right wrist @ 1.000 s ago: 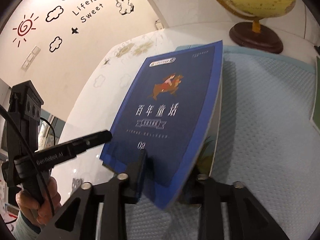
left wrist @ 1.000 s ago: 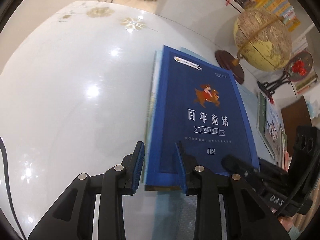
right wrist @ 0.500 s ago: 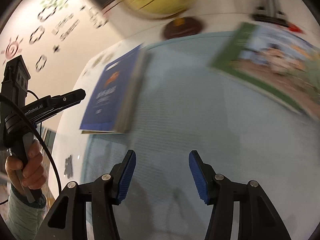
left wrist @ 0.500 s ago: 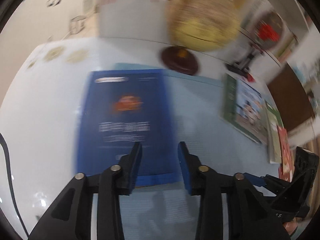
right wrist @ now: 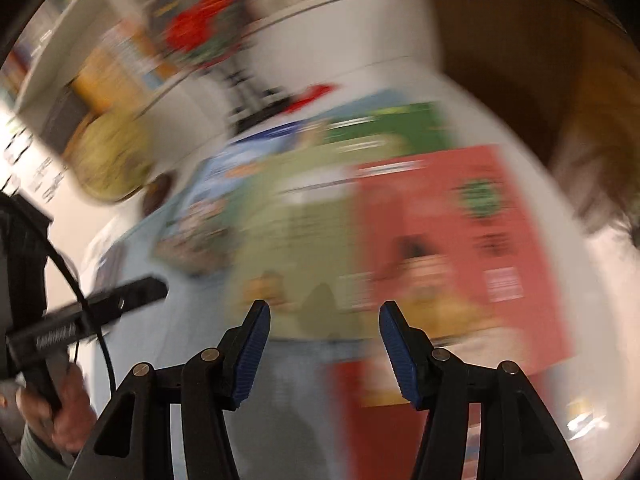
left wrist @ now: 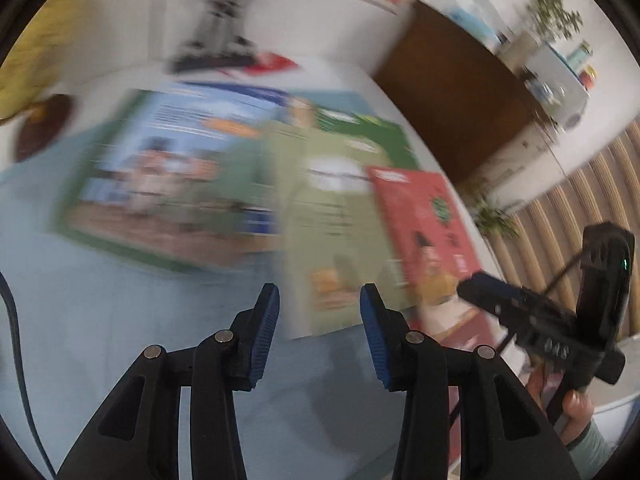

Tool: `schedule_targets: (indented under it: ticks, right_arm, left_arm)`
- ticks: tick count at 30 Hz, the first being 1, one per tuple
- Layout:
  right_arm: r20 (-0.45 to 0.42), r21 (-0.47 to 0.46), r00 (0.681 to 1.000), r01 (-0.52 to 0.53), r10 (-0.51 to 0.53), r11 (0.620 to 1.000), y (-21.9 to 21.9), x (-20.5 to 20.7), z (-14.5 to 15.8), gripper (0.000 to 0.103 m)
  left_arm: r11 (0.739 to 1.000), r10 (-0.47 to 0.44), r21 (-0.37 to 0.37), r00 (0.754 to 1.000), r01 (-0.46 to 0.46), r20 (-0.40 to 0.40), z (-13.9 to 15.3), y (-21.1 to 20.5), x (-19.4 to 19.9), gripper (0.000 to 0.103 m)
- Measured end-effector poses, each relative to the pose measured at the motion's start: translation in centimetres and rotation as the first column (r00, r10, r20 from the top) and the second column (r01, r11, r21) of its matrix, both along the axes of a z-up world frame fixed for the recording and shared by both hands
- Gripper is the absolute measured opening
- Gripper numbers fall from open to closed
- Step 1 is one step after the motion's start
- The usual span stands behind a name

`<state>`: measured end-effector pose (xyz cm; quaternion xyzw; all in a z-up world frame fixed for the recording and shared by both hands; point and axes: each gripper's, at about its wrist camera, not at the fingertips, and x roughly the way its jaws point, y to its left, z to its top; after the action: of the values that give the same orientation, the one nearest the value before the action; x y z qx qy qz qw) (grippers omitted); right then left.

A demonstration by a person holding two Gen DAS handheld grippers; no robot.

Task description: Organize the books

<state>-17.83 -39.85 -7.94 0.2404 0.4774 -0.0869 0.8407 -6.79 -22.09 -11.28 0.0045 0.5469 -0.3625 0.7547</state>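
Saw olive book (left wrist: 332, 216) and green book (left wrist: 168, 184) overlapped left of the red book (left wrist: 424, 220) on the surface (left wrist: 120, 320). Near the red book, found left gripper (left wrist: 320, 332) fingers opening, right gripper (right wrist: 324, 352) fingers apart, both empty.

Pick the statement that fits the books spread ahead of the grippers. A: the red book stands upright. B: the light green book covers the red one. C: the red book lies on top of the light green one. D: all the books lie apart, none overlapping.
C: in both wrist views the red book has its edge running unbroken across the light green book, so it lies flat on top of it.
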Motion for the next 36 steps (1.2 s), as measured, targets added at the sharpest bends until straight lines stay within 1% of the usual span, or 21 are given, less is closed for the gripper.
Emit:
schedule_targets:
  ticks: [2,5,7,9,11,12,17,19,21,24,26,28,30,32,36]
  right_arm:
    - [-0.015,-0.027,0.998,0.053,-0.054,0.998,-4.4,-1.5,-0.5,0.055]
    - [-0.047,-0.046,0.994,0.101,-0.103,0.994,-9.4,-2.7,-1.6,0.055]
    - [-0.063,-0.036,0.991,0.120,-0.122,0.992,-11.9,-3.2,-2.5,0.055]
    - [-0.078,-0.018,0.989,0.123,-0.125,0.992,-13.4,-3.2,-3.5,0.053]
    - [-0.095,-0.010,0.988,0.118,-0.119,0.993,-14.0,-2.9,-4.4,0.048]
    - [-0.100,-0.010,0.988,0.113,-0.114,0.994,-14.1,-2.7,-4.7,0.048]
    - [-0.141,-0.007,0.986,0.090,-0.090,0.996,-14.3,-1.7,-6.3,0.046]
    - [-0.145,0.023,0.988,0.064,-0.060,0.998,-14.1,-1.5,-6.8,0.046]
    - [-0.132,0.030,0.991,0.029,-0.024,0.999,-13.4,-1.3,-6.8,0.046]
    - [-0.143,-0.066,0.989,-0.042,0.032,0.997,-11.7,-0.9,-5.9,0.046]
    - [-0.131,-0.085,0.989,-0.086,0.075,0.993,-10.5,-0.7,-5.0,0.046]
    - [-0.115,-0.079,0.987,-0.117,0.108,0.990,-9.5,-0.1,-4.4,0.046]
    - [-0.109,-0.072,0.982,-0.161,0.153,0.984,-7.8,0.7,-4.1,0.046]
    - [-0.101,-0.062,0.973,-0.215,0.208,0.975,-5.6,1.8,-4.1,0.046]
    - [-0.086,-0.028,0.947,-0.313,0.310,0.949,-1.0,3.6,-4.5,0.046]
  left_arm:
    - [1.000,-0.018,-0.007,0.999,0.018,-0.038,-1.3,-3.4,-0.7,0.039]
    - [0.999,-0.033,0.005,0.996,0.034,-0.079,-3.4,-7.8,-1.6,0.039]
    - [0.999,-0.036,0.017,0.995,0.038,-0.095,-4.2,-9.2,-2.1,0.038]
    - [0.999,-0.035,0.029,0.993,0.038,-0.114,-5.0,-10.5,-2.6,0.038]
    - [0.999,-0.031,0.033,0.990,0.036,-0.138,-5.7,-11.4,-2.9,0.038]
    - [0.999,-0.029,0.031,0.989,0.033,-0.145,-5.9,-11.6,-3.2,0.038]
    - [0.999,-0.030,0.024,0.989,0.034,-0.143,-5.8,-11.8,-3.5,0.038]
    - [0.999,-0.031,0.015,0.989,0.034,-0.145,-5.8,-11.6,-3.5,0.038]
    - [1.000,-0.029,-0.002,0.988,0.029,-0.151,-6.0,-11.5,-3.2,0.038]
    - [1.000,-0.012,-0.025,0.986,0.008,-0.163,-6.0,-10.5,-2.9,0.038]
    - [1.000,0.003,-0.022,0.987,-0.007,-0.158,-5.8,-9.5,-2.9,0.038]
    - [1.000,0.020,-0.017,0.988,-0.022,-0.152,-5.7,-8.2,-2.9,0.038]
    - [0.998,0.059,-0.003,0.988,-0.060,-0.145,-5.6,-6.2,-2.8,0.038]
    - [0.993,0.119,0.004,0.984,-0.119,-0.135,-5.5,-3.5,-2.6,0.038]
    - [0.974,0.225,0.023,0.966,-0.224,-0.127,-5.4,1.8,-2.2,0.038]
